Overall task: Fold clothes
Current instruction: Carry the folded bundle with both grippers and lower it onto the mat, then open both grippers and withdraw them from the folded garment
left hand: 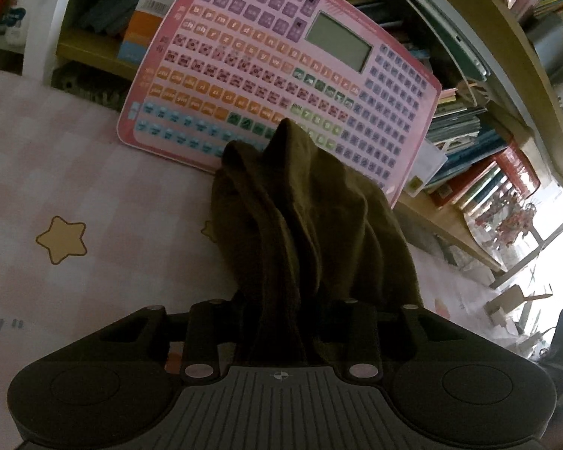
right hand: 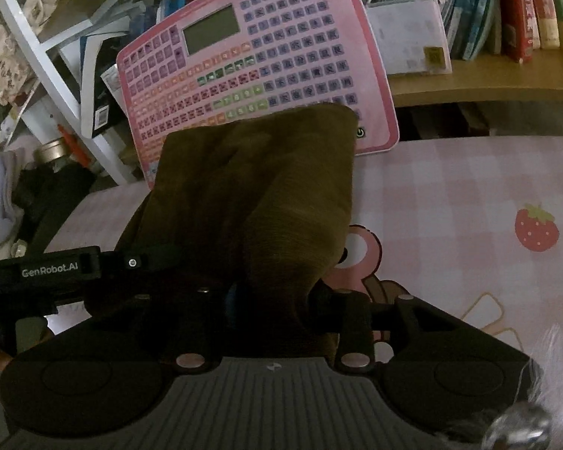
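Note:
An olive-brown garment [left hand: 304, 217] hangs bunched in deep folds from my left gripper [left hand: 281, 322], which is shut on it; the cloth hides the fingertips. In the right wrist view the same garment [right hand: 266, 195] drapes as a broad flap over my right gripper [right hand: 277, 300], which is shut on its edge, fingertips hidden under the cloth. The left gripper's black body [right hand: 56, 266] shows at the left of the right wrist view, close beside the right one. Both hold the garment above the pink checked bed sheet [left hand: 94, 195].
A pink learning keyboard board [left hand: 281, 63] leans against the bookshelf behind the bed; it also shows in the right wrist view [right hand: 251, 60]. Shelves of books [left hand: 476, 157] run along the back. A white rack [right hand: 56, 75] with clutter stands at left. The sheet has a strawberry print [right hand: 536, 228].

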Demonstrator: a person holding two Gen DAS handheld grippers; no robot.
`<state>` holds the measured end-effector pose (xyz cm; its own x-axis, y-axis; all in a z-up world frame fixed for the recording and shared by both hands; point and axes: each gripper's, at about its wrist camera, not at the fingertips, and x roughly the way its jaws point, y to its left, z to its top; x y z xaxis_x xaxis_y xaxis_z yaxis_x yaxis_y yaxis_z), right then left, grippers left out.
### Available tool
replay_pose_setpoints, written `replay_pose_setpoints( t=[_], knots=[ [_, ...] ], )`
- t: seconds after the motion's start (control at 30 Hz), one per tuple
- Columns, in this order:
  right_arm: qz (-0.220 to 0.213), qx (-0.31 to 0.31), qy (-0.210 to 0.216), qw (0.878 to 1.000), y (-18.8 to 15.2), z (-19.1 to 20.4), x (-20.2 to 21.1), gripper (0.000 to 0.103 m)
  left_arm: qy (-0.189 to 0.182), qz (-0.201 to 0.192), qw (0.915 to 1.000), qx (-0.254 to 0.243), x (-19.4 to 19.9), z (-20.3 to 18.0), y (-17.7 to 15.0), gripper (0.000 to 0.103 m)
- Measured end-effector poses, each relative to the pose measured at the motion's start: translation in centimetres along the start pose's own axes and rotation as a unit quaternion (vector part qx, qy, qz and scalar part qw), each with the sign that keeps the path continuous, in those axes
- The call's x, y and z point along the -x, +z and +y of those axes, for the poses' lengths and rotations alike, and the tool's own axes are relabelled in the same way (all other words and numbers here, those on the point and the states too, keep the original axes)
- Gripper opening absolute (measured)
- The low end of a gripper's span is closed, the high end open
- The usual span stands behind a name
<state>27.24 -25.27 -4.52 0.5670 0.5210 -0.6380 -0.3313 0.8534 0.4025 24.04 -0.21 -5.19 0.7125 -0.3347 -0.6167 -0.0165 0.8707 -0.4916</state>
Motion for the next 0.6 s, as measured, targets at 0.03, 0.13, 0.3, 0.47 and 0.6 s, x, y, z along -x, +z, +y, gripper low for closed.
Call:
replay_pose_setpoints(
  t=[0.03,0.13,0.3,0.47,0.6],
  knots=[
    [0.0,0.001,-0.006,1.0,0.0,0.1,0.1,0.042,0.004,0.0,1.0,0.0,0.0,-0.1,0.0,0.039],
    [0.001,0.001,-0.028,1.0,0.0,0.3,0.4,0.065,0.02,0.001,0.9998,-0.007,0.3,-0.4,0.1,0.049],
    [0.0,-0.016,-0.053,0.998,0.0,0.3,1.7,0.075,0.037,-0.01,0.999,-0.022,1.8,-1.1,0.0,0.049],
    [-0.013,-0.02,-0.074,0.997,-0.6,1.3,3.9,0.076,0.036,-0.029,0.9985,-0.031,4.4,-1.9,-0.8,0.051],
    [-0.028,-0.02,-0.092,0.995,-1.9,2.6,6.2,0.078,0.052,-0.037,0.9967,-0.05,6.8,-2.5,-2.6,0.066]
  ],
)
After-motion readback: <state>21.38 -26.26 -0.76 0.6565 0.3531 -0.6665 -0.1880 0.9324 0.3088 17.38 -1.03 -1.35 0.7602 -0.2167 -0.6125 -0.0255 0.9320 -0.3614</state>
